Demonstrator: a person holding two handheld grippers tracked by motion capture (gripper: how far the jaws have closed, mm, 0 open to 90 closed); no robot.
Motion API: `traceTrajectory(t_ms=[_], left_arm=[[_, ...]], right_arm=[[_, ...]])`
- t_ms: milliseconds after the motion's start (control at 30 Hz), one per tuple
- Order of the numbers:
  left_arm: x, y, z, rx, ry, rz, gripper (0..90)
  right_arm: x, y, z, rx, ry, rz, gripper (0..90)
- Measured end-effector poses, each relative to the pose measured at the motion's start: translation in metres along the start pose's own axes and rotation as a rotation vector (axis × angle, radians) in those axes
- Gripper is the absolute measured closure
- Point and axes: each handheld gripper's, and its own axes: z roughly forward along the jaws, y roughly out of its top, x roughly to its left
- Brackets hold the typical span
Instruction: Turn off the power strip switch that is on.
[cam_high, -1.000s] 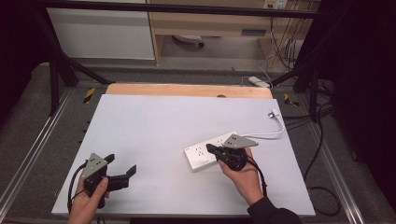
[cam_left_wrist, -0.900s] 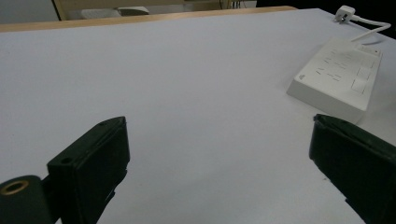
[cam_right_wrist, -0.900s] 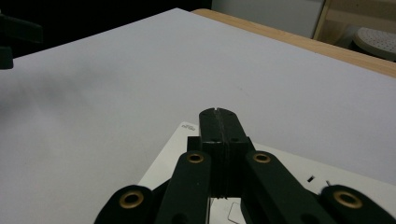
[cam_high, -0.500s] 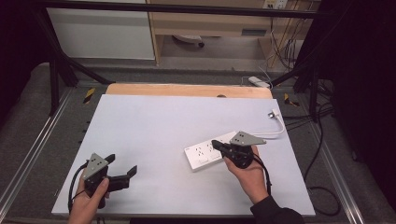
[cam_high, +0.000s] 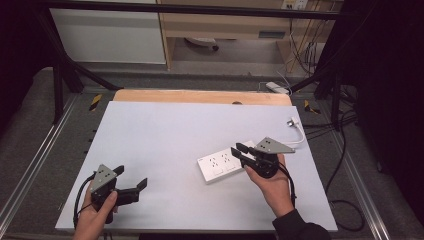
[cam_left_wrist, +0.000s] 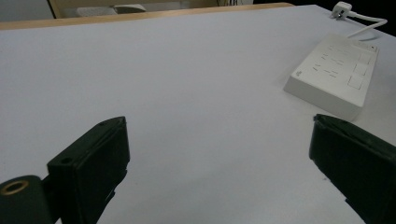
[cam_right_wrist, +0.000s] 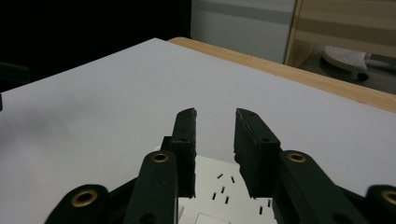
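Meanwhile, the left gripper (cam_high: 131, 186) rests low at the table's (cam_high: 165, 130) near left, jaws wide and empty. Right of centre lies the white power strip (cam_high: 222, 165); above its end the right gripper (cam_high: 240, 151), jaws having just parted slightly around nothing, should probably descend squarely before closing.

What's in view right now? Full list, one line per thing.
power strip: 1, white, on the mat right of centre, under the right tool's jaws
plug and cable: 1, white, at the mat's right edge behind the strip
mat: 1, pale grey, covering the table
wooden edge: 1, tan, along the mat's far side
left tool: 1, black, near-left of mat, open, holding nothing
right tool: 1, black, over the strip's right end; jaws have just been opening, nothing between them
hands: 2, at the near edge
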Motion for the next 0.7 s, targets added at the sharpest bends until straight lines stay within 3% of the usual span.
traceTrajectory(t_ms=[233,700], left_arm=[[0.0,0.0,0.0,0.001,-0.004,0.001,5.2],[0.0,0.0,0.0,0.0,-0.003,-0.003,5.2]], right_arm=[[-0.002,0.003,-0.003,0.01,-0.031,0.009,44.5],[-0.013,0.009,-0.014,-0.019,-0.123,0.039,15.2]])
